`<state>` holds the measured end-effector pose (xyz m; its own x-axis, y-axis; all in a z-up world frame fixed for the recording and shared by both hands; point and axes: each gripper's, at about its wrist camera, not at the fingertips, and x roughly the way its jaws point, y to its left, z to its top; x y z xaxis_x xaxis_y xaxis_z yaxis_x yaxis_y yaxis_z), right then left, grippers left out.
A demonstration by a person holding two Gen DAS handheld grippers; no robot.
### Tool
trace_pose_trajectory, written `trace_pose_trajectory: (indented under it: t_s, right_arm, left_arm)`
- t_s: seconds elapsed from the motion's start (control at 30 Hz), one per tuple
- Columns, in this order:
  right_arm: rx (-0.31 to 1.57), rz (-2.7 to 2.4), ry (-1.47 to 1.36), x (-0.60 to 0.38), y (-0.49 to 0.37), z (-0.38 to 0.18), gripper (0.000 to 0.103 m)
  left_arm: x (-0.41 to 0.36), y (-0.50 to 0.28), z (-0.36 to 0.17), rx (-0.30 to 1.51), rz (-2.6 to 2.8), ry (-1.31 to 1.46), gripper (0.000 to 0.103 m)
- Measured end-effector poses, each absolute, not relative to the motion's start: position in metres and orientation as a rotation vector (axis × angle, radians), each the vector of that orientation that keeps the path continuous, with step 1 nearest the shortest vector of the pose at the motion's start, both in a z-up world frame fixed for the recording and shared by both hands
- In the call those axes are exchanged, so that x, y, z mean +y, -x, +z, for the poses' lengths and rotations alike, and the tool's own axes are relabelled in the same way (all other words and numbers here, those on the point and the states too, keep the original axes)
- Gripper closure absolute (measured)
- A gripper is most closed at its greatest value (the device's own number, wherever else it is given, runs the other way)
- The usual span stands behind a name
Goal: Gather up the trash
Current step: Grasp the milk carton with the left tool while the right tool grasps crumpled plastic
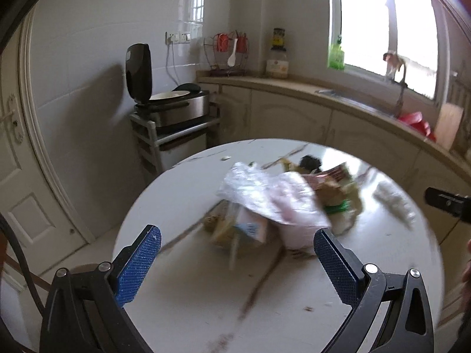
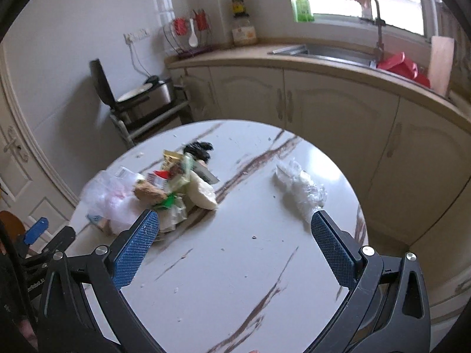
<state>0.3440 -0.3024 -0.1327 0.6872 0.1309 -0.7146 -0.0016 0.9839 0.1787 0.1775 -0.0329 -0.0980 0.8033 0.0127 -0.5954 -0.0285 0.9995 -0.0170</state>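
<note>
A heap of trash point(image 1: 279, 200) lies on the round white marble table point(image 1: 191, 309): crumpled clear and pink plastic bags, snack wrappers, a small carton and a black scrap. My left gripper point(image 1: 235, 253) is open, empty, just in front of the heap. In the right wrist view the heap point(image 2: 164, 188) sits at the table's point(image 2: 235, 279) left, and a separate crumpled clear plastic bag point(image 2: 300, 188) lies to the right. My right gripper point(image 2: 235, 235) is open and empty above the table, the clear bag just beyond its right finger point(image 2: 329, 247). The left gripper point(image 2: 38, 232) shows at the left edge.
Cream kitchen cabinets point(image 2: 309, 103) and a counter with a sink point(image 2: 323, 50) curve behind the table. An open rice cooker point(image 1: 164, 100) stands on a metal cart at the back left. A door point(image 1: 17, 176) is at the far left. Crumbs dot the tabletop.
</note>
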Motion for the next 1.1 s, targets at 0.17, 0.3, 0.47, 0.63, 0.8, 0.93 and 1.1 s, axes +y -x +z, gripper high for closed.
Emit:
trace_pose_trajectory:
  t_s: [0.17, 0.3, 0.47, 0.63, 0.8, 0.93, 1.1]
  right_arm:
    - [0.877, 0.032, -0.18, -0.316, -0.366, -0.157, 0.0]
    - [0.913, 0.016, -0.181, -0.323, -0.381, -0.173, 0.0]
    - [0.958, -0.012, -0.169, -0.333, -0.404, -0.192, 0.0]
    - [0.982, -0.027, -0.152, -0.342, -0.426, -0.205, 0.0]
    - [1.013, -0.041, -0.13, -0.353, -0.45, -0.218, 0.011]
    - [1.01, -0.06, -0.051, -0.35, -0.451, -0.224, 0.045]
    - [0.989, -0.048, -0.031, -0.352, -0.444, -0.22, 0.082]
  left_arm:
    - [-0.028, -0.212, -0.119, 0.717, 0.03, -0.022, 0.001]
    - [-0.034, -0.242, -0.127, 0.752, 0.028, -0.103, 0.001]
    - [-0.043, -0.279, -0.132, 0.764, 0.024, -0.169, 0.001]
    - [-0.041, -0.315, -0.14, 0.778, -0.037, -0.129, 0.02]
    - [-0.028, -0.342, -0.151, 0.817, -0.075, -0.031, 0.051]
    - [-0.017, -0.352, -0.151, 0.807, -0.086, 0.005, 0.053]
    - [-0.002, -0.353, -0.153, 0.798, -0.07, 0.047, 0.063]
